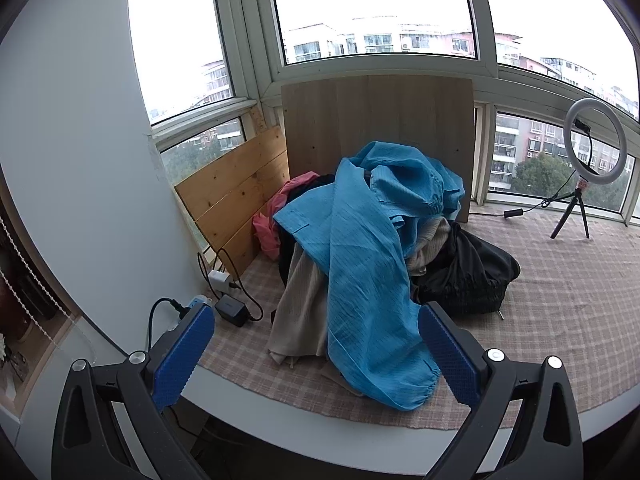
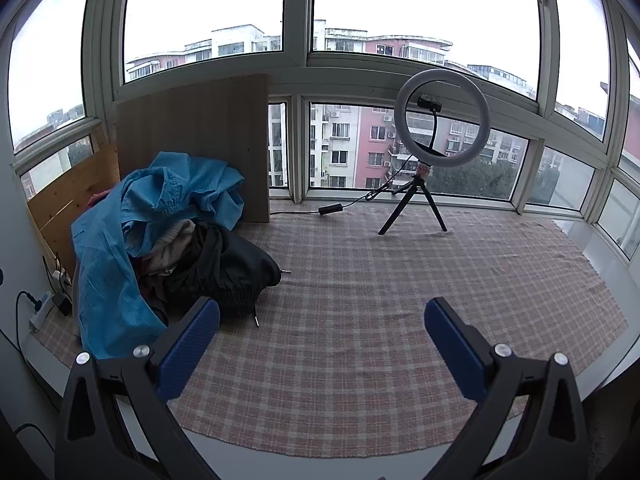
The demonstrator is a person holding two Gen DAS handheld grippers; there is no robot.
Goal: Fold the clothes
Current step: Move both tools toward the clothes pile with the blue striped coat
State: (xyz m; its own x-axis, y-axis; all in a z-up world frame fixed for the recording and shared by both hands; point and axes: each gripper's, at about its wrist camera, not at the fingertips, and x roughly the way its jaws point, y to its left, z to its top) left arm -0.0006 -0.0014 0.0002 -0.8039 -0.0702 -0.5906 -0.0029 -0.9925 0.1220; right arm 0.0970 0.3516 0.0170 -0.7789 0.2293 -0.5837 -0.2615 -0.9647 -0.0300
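Left wrist view: left gripper (image 1: 316, 354) low in the frame, levelled toward a heap of clothes (image 1: 372, 240) at centre. Blue-padded fingers (image 1: 182, 356) spread wide, nothing between them, tips just short of the heap's near edge. Topmost on the heap, a blue garment (image 1: 360, 264), one long cuffed end trailing down to lower centre between the two pads, reaching almost to the front edge of the checked cloth (image 1: 560, 300). Under the blue, a beige garment (image 1: 298, 304) spilling down on the left, a black garment (image 1: 468, 268) bunched to the right, a pink garment (image 1: 272, 216) tucked behind at left. Behind the heap, a pale wooden board (image 1: 376, 116) propped upright against the window frame; a pine panel (image 1: 236, 192) leaning at the left. Chargers and a power strip (image 1: 228, 300) at lower left beside the wall. Ring light (image 1: 594, 140) on a small tripod at the right edge, well apart from the heap.

Right wrist view: right gripper (image 2: 322, 350) low in the frame, aimed over bare checked cloth (image 2: 360, 300). Fingers (image 2: 456, 350) likewise set wide, gripping nothing. Heap of clothes (image 2: 168, 240) off at the left of the frame, the left pad's tip near the black garment (image 2: 236, 268), contact not discernible. Blue garment (image 2: 108, 276) draped down the heap's left side. Ring light (image 2: 442, 124) upper right of centre, before the window.
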